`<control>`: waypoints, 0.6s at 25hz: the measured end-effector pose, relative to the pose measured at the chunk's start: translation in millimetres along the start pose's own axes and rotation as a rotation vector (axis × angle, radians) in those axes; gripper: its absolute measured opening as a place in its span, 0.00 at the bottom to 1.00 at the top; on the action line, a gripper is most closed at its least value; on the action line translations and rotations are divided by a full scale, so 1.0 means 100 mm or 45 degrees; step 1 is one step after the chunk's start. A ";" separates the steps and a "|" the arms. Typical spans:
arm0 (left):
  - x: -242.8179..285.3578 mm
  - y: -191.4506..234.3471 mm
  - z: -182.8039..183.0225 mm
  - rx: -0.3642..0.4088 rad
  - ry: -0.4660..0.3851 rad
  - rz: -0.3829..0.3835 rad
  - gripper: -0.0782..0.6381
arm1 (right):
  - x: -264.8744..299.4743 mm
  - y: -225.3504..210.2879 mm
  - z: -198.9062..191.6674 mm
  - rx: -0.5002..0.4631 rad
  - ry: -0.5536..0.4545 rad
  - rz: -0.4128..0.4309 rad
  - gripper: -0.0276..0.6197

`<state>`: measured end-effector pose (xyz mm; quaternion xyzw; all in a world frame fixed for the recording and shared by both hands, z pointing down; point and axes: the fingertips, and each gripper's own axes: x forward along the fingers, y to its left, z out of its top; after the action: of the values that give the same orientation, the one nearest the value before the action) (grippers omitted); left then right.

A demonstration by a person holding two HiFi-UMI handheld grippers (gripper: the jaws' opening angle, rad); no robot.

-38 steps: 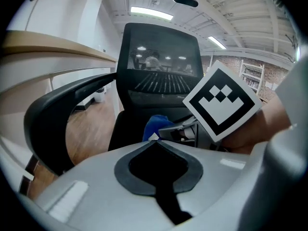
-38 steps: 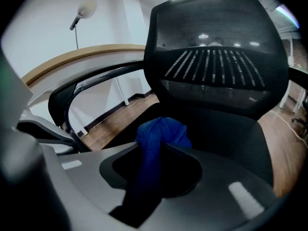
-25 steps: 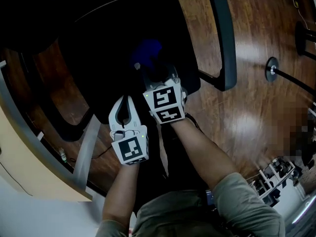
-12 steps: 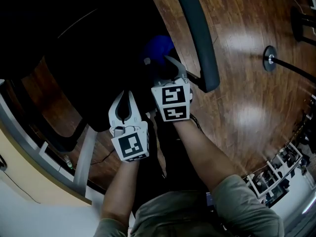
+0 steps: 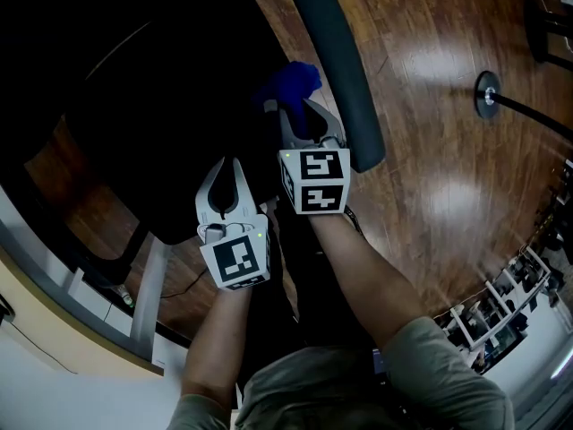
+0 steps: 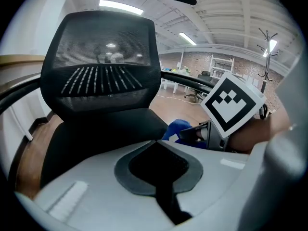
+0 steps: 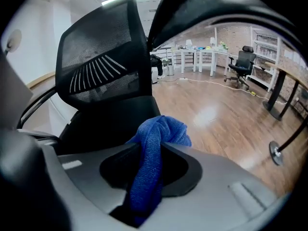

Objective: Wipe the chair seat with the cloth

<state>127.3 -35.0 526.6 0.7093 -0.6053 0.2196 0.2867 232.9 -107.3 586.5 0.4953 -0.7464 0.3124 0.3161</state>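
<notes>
Right claw [image 5: 298,107] grips blue cloth [image 5: 292,81] near black chair seat [image 5: 179,133]; left claw [image 5: 231,163] closed, empty; glossy wooden floor [image 5: 448,150].

seat [image 5: 179,106] right edge: cloth [image 5: 291,83] (armrest [image 5: 340,79] just beside)

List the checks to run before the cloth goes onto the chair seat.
1. Cloth held by the right gripper: ok, pinched between its jaws.
2. Left gripper free: ok, jaws together, nothing between them.
3. Chair seat bare where it shows: ok.
4. Cloth touching the seat: cannot tell; the head view is too dark there.
5. Armrest clear of the right gripper: cannot tell; it runs close beside it.
</notes>
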 end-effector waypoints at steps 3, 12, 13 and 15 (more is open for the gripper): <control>0.03 -0.01 -0.01 -0.009 -0.008 0.004 0.12 | 0.02 0.00 -0.02 -0.010 0.006 -0.001 0.19; -0.03 0.14 -0.05 -0.057 -0.034 0.059 0.12 | 0.04 -0.02 -0.03 -0.012 0.020 -0.017 0.19; -0.05 0.17 -0.03 -0.064 -0.041 0.069 0.12 | 0.03 -0.02 -0.01 -0.012 0.015 -0.021 0.19; -0.10 0.24 -0.01 -0.072 -0.039 0.082 0.12 | 0.00 0.00 0.04 -0.022 0.001 -0.032 0.19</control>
<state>102.3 -29.3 523.6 0.6843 -0.6381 0.2006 0.2903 232.6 -110.6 583.4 0.5017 -0.7427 0.3023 0.3245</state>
